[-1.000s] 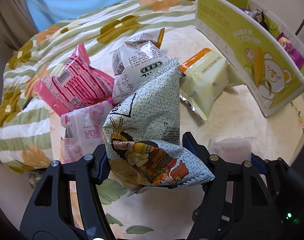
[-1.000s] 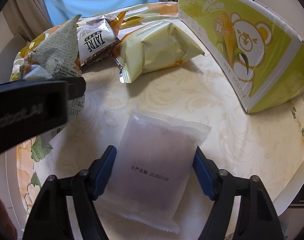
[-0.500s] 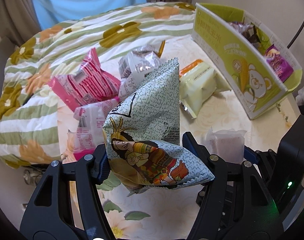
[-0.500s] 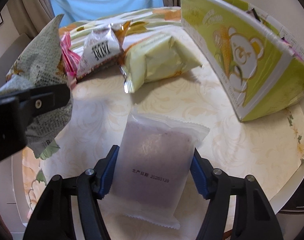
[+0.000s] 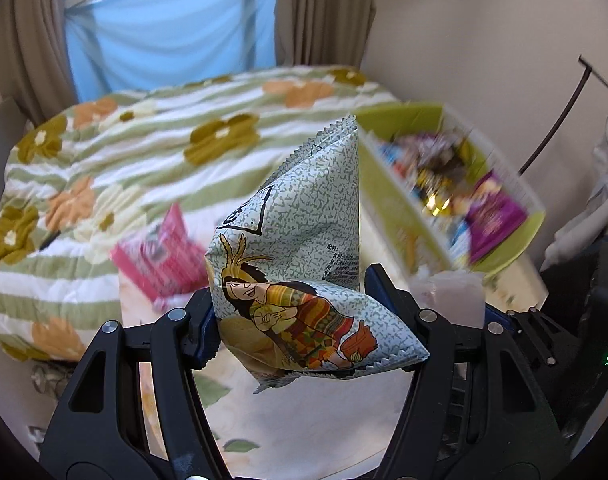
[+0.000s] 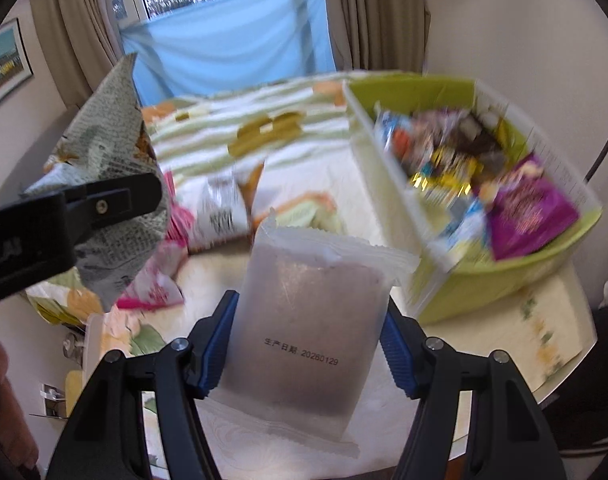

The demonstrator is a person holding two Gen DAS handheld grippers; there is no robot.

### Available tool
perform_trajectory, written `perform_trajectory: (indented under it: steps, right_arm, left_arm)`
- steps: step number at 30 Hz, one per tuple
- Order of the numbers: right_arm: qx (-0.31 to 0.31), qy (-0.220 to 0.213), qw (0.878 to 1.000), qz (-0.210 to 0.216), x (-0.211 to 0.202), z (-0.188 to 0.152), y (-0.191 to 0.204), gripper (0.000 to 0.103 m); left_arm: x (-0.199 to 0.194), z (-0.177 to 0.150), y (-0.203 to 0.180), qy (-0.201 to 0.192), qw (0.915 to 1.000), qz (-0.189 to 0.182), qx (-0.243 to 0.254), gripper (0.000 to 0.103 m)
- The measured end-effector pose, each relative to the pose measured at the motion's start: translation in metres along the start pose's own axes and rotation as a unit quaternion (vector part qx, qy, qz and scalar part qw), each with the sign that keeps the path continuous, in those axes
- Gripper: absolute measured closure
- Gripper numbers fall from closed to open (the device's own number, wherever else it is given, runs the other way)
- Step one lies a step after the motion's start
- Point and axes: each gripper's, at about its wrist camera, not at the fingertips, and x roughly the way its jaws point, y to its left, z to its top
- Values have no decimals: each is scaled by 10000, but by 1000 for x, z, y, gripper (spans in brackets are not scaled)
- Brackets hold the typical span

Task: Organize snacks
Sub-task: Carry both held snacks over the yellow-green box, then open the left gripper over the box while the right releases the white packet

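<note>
My left gripper (image 5: 292, 312) is shut on a grey-green patterned snack bag (image 5: 304, 256) with a cartoon figure, held up above the table. In the right wrist view, my right gripper (image 6: 308, 340) is shut on a frosted translucent packet (image 6: 304, 320) with a printed date, also lifted off the table. That packet's top (image 5: 448, 296) shows at the right in the left wrist view. The patterned bag (image 6: 108, 184) and the left gripper's arm appear at the left of the right wrist view. A green and white box (image 6: 484, 276) holding several snacks stands at the right.
On the round table (image 6: 544, 340) lie a pink packet (image 5: 160, 260), a white printed packet (image 6: 222, 212) and a pale yellow-green packet (image 6: 308, 212). A flowered striped quilt (image 5: 144, 152) covers the bed behind. A blue sheet (image 6: 232, 52) and curtains hang at the window.
Both grippers have risen from the table with their packets. The right jaws closed on the translucent packet and lifted it off the tabletop. The box's contents have come into view.
</note>
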Motion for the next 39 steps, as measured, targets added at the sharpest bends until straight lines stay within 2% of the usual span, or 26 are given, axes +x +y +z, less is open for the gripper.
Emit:
perform_trajectory:
  steps: [6,11,20,26,27,29,30,39]
  right_arm:
    - [37,-253,9996,105,-30,42,-52,41]
    - [-20,-346,9992,224,-36,74,-107,41]
    - [-176,-344,9984,419,-15,123,-198,41]
    - [-215,-207,9982,512,2,139,-232,41]
    - [-217,-184,9982,528,6,141,-238,41]
    - [-194,-141,9982,556,11,144,-246,41]
    - [-163,-121,9981,586,14,145,-250,41]
    - [-197,-4,9967,790,29,152,-268,41]
  left_arm:
    - [-3,39,-37,-228,9997,-70,-105,42]
    - [16,68,-84,-274,9990,-102,-333,42]
    - [103,109,-170,85,9992,102,-369,42]
    - [155,119,-195,392,9978,375,-371,41]
    - [165,121,-198,508,9973,373,-368,37]
    - [174,121,-202,633,9963,476,-344,18]
    - [175,121,-203,636,9960,545,-323,2]
    - [149,101,-194,500,9955,675,-428,0]
